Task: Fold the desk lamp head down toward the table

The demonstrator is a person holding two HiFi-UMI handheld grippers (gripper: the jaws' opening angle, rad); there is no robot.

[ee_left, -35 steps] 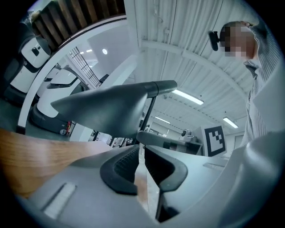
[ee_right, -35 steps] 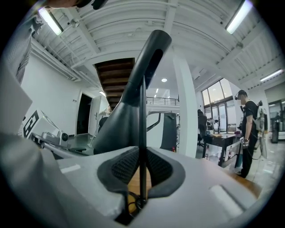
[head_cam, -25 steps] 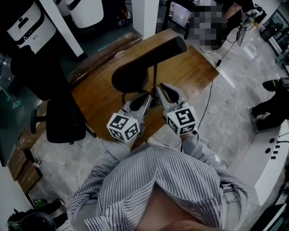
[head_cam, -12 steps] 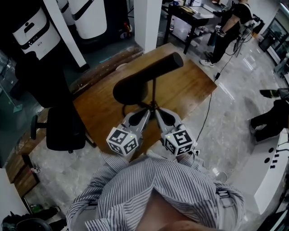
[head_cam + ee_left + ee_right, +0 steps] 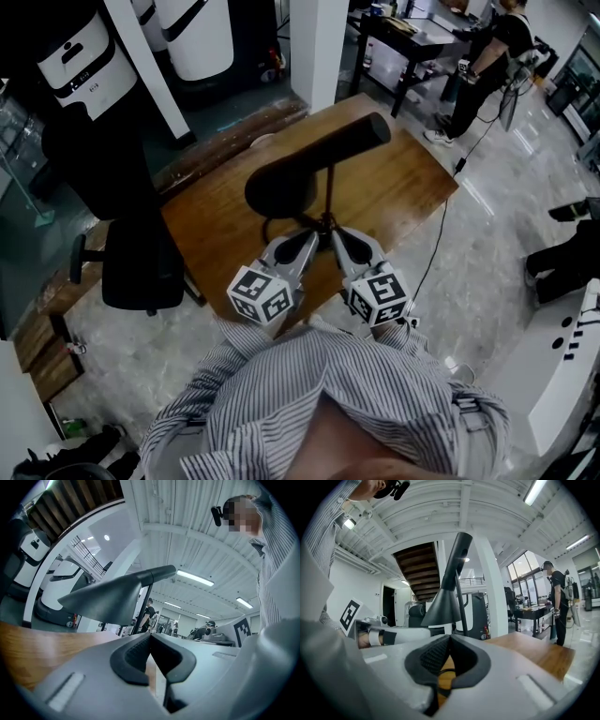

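Wood table (image 5: 403,187) (stone floor (image 5: 487,253) around) bears desk lamp (image 5: 314,155); left gripper (image 5: 312,234) and right gripper (image 5: 335,232) each pressed shut.

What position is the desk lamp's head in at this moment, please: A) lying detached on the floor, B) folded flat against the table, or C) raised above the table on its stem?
C: the lamp head sits at the top of its thin stem, held up off the wooden table; both gripper views show it overhead too.
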